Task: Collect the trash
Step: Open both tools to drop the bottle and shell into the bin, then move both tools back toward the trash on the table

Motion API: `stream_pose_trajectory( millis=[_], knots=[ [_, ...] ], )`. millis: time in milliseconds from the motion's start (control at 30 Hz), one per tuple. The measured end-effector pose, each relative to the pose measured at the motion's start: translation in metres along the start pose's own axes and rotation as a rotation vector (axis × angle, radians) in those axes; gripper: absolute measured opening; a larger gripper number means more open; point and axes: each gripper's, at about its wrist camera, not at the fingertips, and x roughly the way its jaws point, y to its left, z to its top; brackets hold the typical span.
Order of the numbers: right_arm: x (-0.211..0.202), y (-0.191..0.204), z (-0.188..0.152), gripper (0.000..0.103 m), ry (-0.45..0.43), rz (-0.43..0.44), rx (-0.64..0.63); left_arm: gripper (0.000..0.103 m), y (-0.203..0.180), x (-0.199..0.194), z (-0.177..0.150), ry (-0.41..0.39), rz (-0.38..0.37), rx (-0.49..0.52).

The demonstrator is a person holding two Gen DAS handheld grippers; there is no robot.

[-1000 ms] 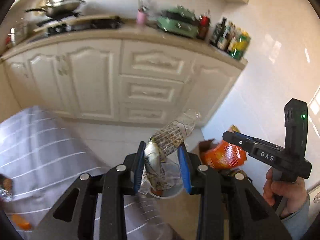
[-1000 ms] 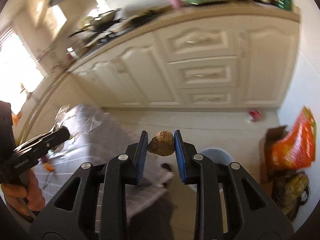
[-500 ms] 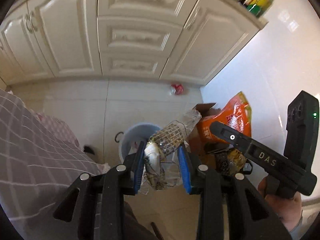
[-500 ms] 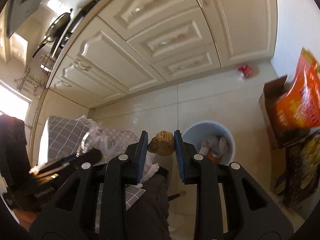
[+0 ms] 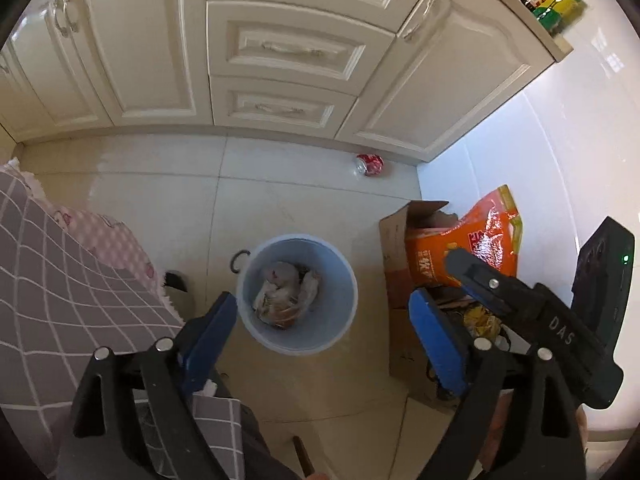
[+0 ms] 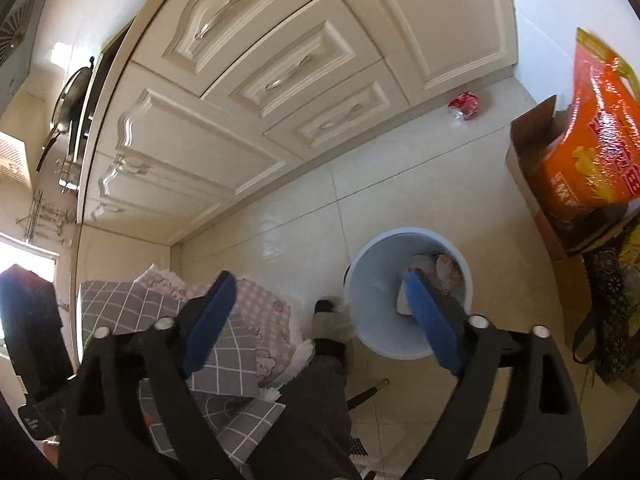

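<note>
Left gripper [image 5: 324, 328]: jaws just sprung wide, empty, lower frame.
Right gripper [image 6: 320, 316]: likewise spread, empty.
Bin [image 5: 340, 264]: centre frame, trash [image 5: 286, 294] inside.

One pale blue bin [image 5: 297, 292] stands on the floor between and beyond the spread jaws, and inside it lie what look like three or four crumpled pieces of trash [image 5: 286, 294], too tangled to count surely. One red can [image 5: 370, 164] lies far ahead of the jaws. One cardboard box [image 5: 394, 248] sits beyond the right-hand jaw, holding one orange bag [image 5: 476, 244]. Ahead, the cabinet shows three drawers [image 5: 294, 50].
</note>
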Motion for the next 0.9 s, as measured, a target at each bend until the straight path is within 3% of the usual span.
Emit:
stream_pose_trajectory(
  millis=[500, 900],
  knots=[
    [-0.045, 0.034, -0.014, 0.097, -0.074, -0.002, -0.049, 0.090, -0.004, -0.082, -0.018, -0.170, 0.035, 0.051],
    [-0.107, 0.106, -0.033, 0.097, -0.176, 0.059, -0.167, 0.090, 0.006, -0.181, -0.049, -0.351, 0.036, 0.087]
  ],
)
